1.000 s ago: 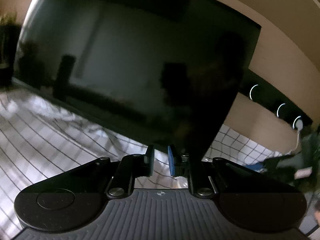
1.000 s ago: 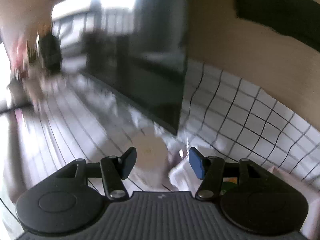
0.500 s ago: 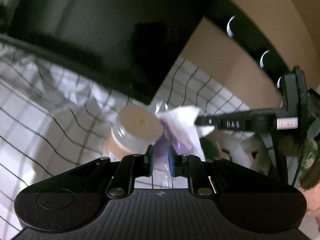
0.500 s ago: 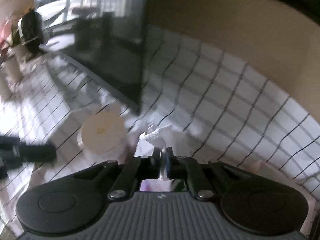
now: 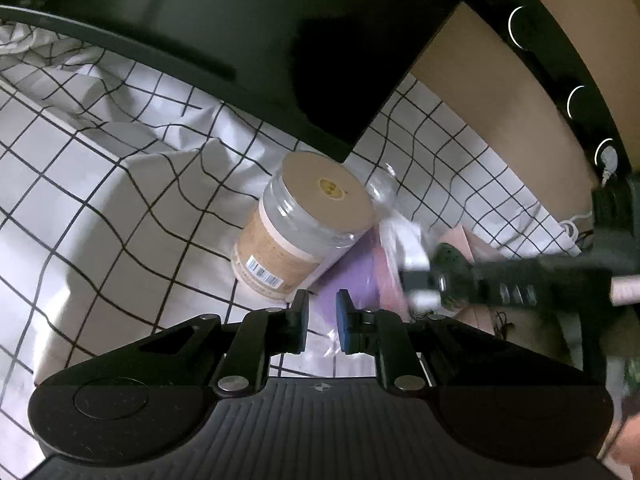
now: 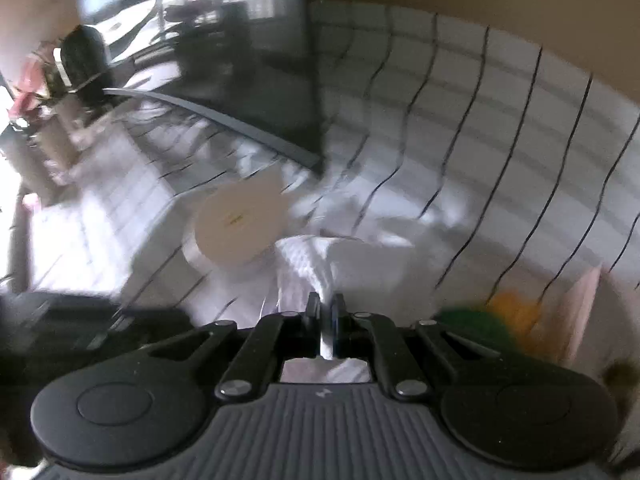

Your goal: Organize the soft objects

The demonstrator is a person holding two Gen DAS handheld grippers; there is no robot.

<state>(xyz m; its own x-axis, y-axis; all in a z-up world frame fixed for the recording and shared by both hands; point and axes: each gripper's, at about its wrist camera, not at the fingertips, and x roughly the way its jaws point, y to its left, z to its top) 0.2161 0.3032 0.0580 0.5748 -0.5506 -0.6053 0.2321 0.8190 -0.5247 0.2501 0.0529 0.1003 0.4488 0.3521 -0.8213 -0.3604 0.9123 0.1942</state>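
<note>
A clear plastic bag with purple and pink soft cloths [image 5: 352, 276] lies on the checked tablecloth beside a jar. My left gripper [image 5: 322, 322] hangs just above the bag's near end, its jaws a small gap apart and holding nothing. My right gripper [image 6: 326, 312] is shut on white crinkled plastic of the bag [image 6: 316, 264]; it also shows in the left wrist view [image 5: 416, 276], blurred, over the bag's right side. Green and orange soft things [image 6: 496, 316] lie at the right, blurred.
A clear jar with a tan lid [image 5: 304, 220] leans on the bag's left. A large dark screen [image 5: 240, 32] stands behind on the white checked cloth [image 5: 100, 184]. A pink box edge [image 6: 584, 312] is at the right. Beige wall behind.
My left gripper has let go of the purple bag and its jaws have parted a little; it moved nearer the jar. My right gripper stays shut on the bag's plastic and moves.
</note>
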